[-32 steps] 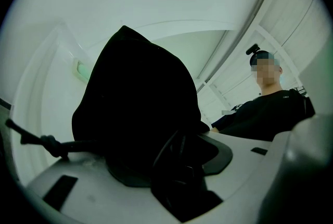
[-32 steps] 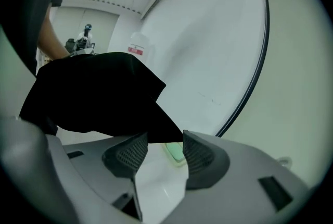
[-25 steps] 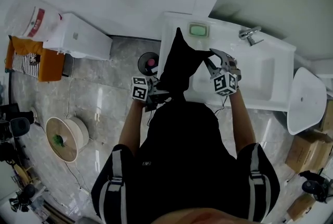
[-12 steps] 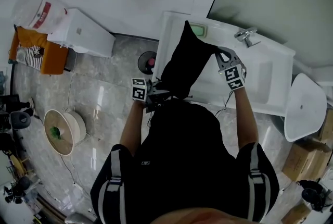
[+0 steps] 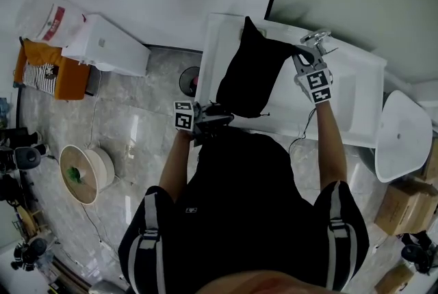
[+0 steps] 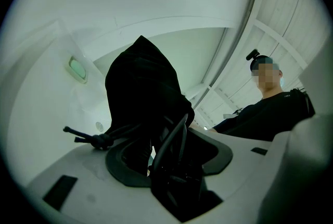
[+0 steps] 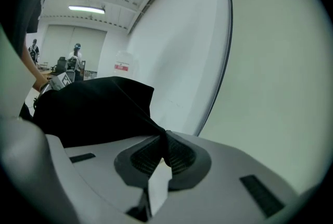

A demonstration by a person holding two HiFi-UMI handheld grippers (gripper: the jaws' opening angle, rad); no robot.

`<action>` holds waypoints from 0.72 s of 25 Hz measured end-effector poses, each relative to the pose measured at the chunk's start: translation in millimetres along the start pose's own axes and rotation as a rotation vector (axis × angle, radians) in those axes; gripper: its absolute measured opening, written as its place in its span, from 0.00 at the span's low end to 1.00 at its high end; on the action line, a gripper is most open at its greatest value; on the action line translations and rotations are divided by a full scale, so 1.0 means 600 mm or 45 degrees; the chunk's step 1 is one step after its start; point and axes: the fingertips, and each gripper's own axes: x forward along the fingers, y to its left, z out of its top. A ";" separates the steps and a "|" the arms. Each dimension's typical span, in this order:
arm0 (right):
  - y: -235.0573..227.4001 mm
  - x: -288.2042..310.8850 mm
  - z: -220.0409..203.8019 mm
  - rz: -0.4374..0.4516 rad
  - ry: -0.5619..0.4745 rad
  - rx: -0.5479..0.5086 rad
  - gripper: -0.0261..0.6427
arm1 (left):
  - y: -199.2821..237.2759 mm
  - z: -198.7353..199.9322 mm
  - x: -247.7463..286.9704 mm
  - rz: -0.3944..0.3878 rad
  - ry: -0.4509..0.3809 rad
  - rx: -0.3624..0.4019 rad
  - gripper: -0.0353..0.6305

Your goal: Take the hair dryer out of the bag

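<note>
Clenching the soft black cloth bag's (image 5: 250, 77) far corner, your right gripper (image 5: 303, 53) holds it up; your left gripper (image 5: 217, 119) grasps the lower end, probably nearer the hair dryer.

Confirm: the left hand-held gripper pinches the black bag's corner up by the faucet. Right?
Wrong side. It is the right hand-held gripper that pinches the black bag's corner up by the faucet. The head view shows this, and the right gripper view shows its jaws closed on the fabric.
</note>
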 end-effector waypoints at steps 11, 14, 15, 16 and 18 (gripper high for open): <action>-0.042 0.002 0.148 0.025 -0.225 0.052 0.14 | 0.009 -0.023 0.049 0.014 0.120 0.041 0.35; -0.060 0.009 0.176 0.014 -0.284 0.126 0.14 | 0.008 -0.032 0.060 0.001 0.137 0.052 0.35; -0.067 0.012 0.181 0.005 -0.294 0.144 0.14 | 0.007 -0.032 0.062 0.000 0.136 0.051 0.35; -0.073 0.013 0.185 -0.007 -0.298 0.153 0.14 | 0.006 -0.032 0.063 -0.003 0.131 0.050 0.35; -0.085 0.016 0.186 -0.036 -0.292 0.153 0.14 | 0.003 -0.031 0.063 -0.009 0.115 0.049 0.35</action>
